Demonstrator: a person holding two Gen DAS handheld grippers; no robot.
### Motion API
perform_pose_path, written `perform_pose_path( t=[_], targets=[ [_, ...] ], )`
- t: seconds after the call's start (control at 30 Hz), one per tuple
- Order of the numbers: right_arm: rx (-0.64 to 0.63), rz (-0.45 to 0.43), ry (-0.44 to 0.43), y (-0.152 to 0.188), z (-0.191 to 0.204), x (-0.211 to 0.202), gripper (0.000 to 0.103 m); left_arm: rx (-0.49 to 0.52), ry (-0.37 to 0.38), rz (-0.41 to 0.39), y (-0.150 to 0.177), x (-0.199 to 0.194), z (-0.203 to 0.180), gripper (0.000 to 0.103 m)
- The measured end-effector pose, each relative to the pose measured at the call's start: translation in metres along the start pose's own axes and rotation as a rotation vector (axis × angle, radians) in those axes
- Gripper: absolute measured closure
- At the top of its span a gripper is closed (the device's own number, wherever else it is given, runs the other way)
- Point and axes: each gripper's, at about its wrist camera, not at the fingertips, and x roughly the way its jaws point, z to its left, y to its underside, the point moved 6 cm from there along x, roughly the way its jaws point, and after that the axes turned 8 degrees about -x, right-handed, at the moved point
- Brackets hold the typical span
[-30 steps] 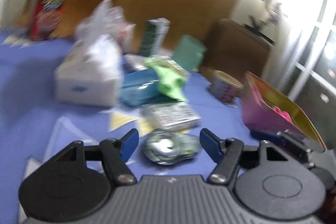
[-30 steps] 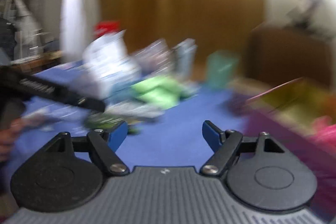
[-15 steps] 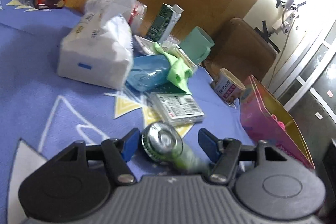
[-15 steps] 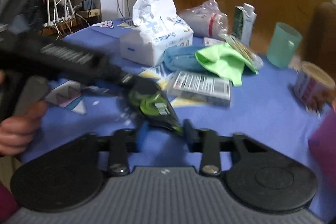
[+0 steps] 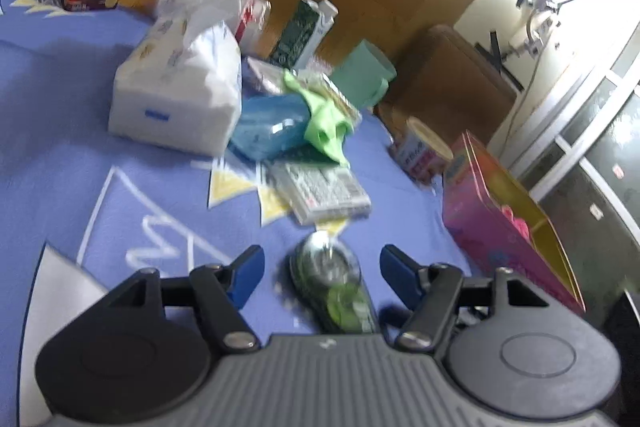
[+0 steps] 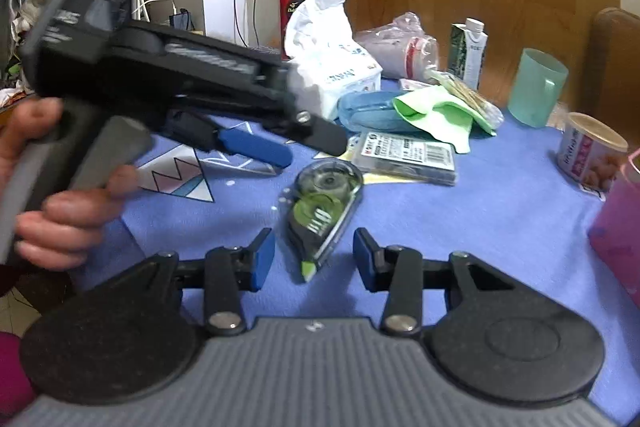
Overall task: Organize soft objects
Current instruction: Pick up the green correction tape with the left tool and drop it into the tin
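Tape dispenser, clear plastic w/ green reels (image 6: pixel 325 209), lies flat on the blue patterned tablecloth (image 6: pixel 500 227) at lower centre of the right wrist view, pointed tip toward the camera. Right gripper (image 6: pixel 314 257) sits low over it, jaws released, blue pads either side of the tip, not touching. Left gripper (image 5: pixel 322 277) likewise spread wide w/ the same dispenser (image 5: pixel 330 285) between its pads, blurred; it also shows at left-centre of the right view, gripped by a bare hand (image 6: pixel 60 203). Soft items sit mid-frame, well beyond: lime-green cloth (image 6: pixel 438 113) draped on a blue pouch (image 6: pixel 366 111), white tissue pack (image 6: pixel 330 67) left of them. Flat barcode-labelled packet (image 6: pixel 406 157) lies just past the dispenser. Pink open box (image 5: pixel 504 227) at right edge of the left view.
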Motion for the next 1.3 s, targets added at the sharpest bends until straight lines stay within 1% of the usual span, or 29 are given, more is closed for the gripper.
perform_pose_path(
  t=[0.07,0.1,0.13,0.17,0.23,0.37,0.4,0.43,0.47,0.5,0.6,0.7,0.77,0.9,1.07,1.2,1.3],
  targets=[
    [-0.005,0.015,0.015,0.001,0.001,0.007,0.057,0.019,-0.010,0.037,0.009,0.003,-0.004,0.044],
    [-0.002,0.009,0.021,0.001,0.000,0.008,0.057,0.034,-0.012,0.034,0.012,0.005,-0.008,0.047],
    [-0.001,0.007,0.021,0.002,0.000,0.009,0.058,0.053,-0.012,0.038,0.015,0.009,-0.013,0.051],
    [-0.002,0.004,0.023,0.001,0.000,0.009,0.067,0.071,-0.025,0.030,0.017,0.012,-0.017,0.052],
    [0.002,-0.004,0.043,0.002,-0.001,0.007,0.068,0.104,-0.044,0.027,0.018,0.018,-0.025,0.055],
    [0.032,-0.037,0.095,0.006,-0.011,-0.007,0.068,0.122,0.000,0.047,0.015,0.027,-0.043,0.056],
    [0.044,-0.052,0.111,0.006,-0.015,-0.012,0.068,0.139,0.013,0.050,0.014,0.029,-0.050,0.058],
    [0.055,-0.062,0.140,0.006,-0.017,-0.015,0.068,0.149,0.045,0.072,0.015,0.032,-0.058,0.060],
    [0.061,-0.078,0.163,0.006,-0.020,-0.020,0.070,0.162,0.054,0.072,0.015,0.035,-0.066,0.060],
    [0.064,-0.092,0.198,0.005,-0.024,-0.025,0.070,0.189,0.058,0.067,0.014,0.038,-0.076,0.060],
    [0.091,-0.119,0.266,0.007,-0.038,-0.039,0.070,0.243,0.087,0.078,0.012,0.049,-0.104,0.060],
    [0.112,-0.159,0.355,0.010,-0.053,-0.058,0.070,0.295,0.147,0.087,0.011,0.059,-0.138,0.060],
    [0.121,-0.196,0.427,0.013,-0.064,-0.076,0.070,0.347,0.190,0.086,0.012,0.068,-0.167,0.060],
    [0.166,-0.244,0.565,0.020,-0.092,-0.110,0.070,0.443,0.259,0.099,0.022,0.091,-0.223,0.060],
    [0.252,-0.252,0.717,0.041,-0.130,-0.144,0.070,0.528,0.334,0.165,0.045,0.129,-0.279,0.060],
    [0.331,-0.237,0.799,0.064,-0.159,-0.163,0.070,0.591,0.345,0.190,0.064,0.156,-0.308,0.060],
    [0.357,-0.188,0.875,0.081,-0.176,-0.163,0.069,0.601,0.299,0.197,0.069,0.171,-0.309,0.060]
  ],
)
